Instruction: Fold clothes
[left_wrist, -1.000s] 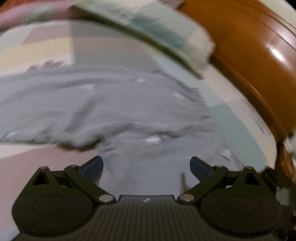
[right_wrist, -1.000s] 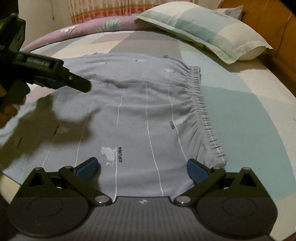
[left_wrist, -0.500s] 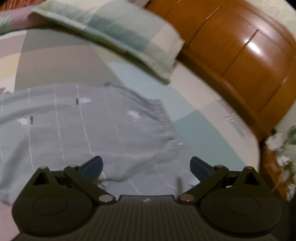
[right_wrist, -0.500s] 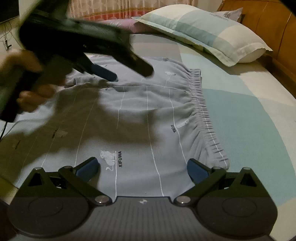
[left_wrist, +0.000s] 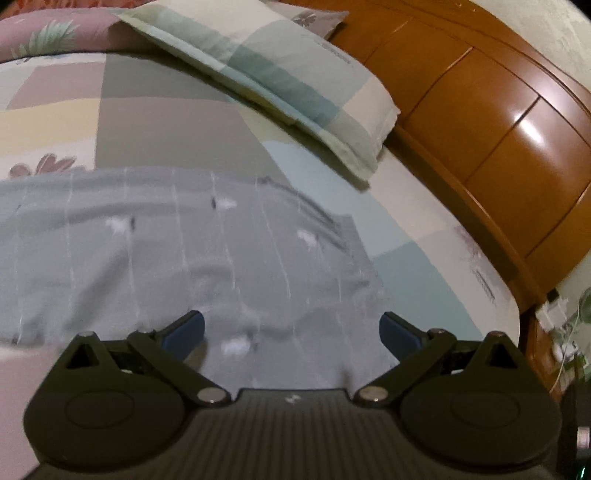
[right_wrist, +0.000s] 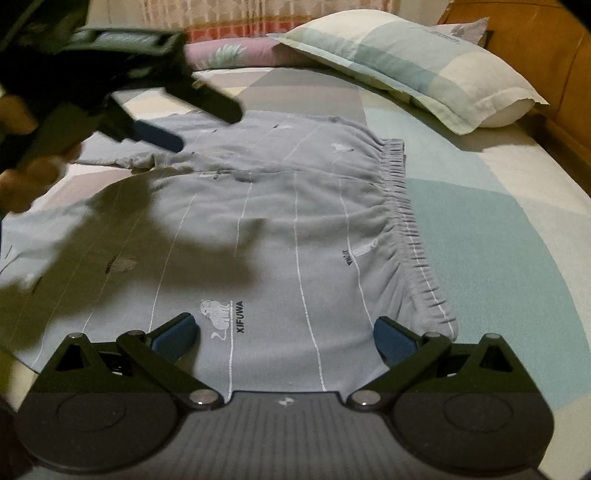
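Grey pyjama pants (right_wrist: 280, 236) with thin white stripes lie spread flat on the bed (right_wrist: 498, 240). Their stretchy waistband (right_wrist: 410, 236) points toward the blue patch of the checked sheet. The right gripper (right_wrist: 284, 332) hangs low over the near edge of the pants, its jaws wide open and holding nothing. The left gripper (right_wrist: 184, 122), held in a hand (right_wrist: 26, 162), floats above the far side of the pants; its jaws are wide open too and its shadow falls on the cloth. A checked pillow (right_wrist: 413, 62) rests by the wooden headboard (left_wrist: 491, 122).
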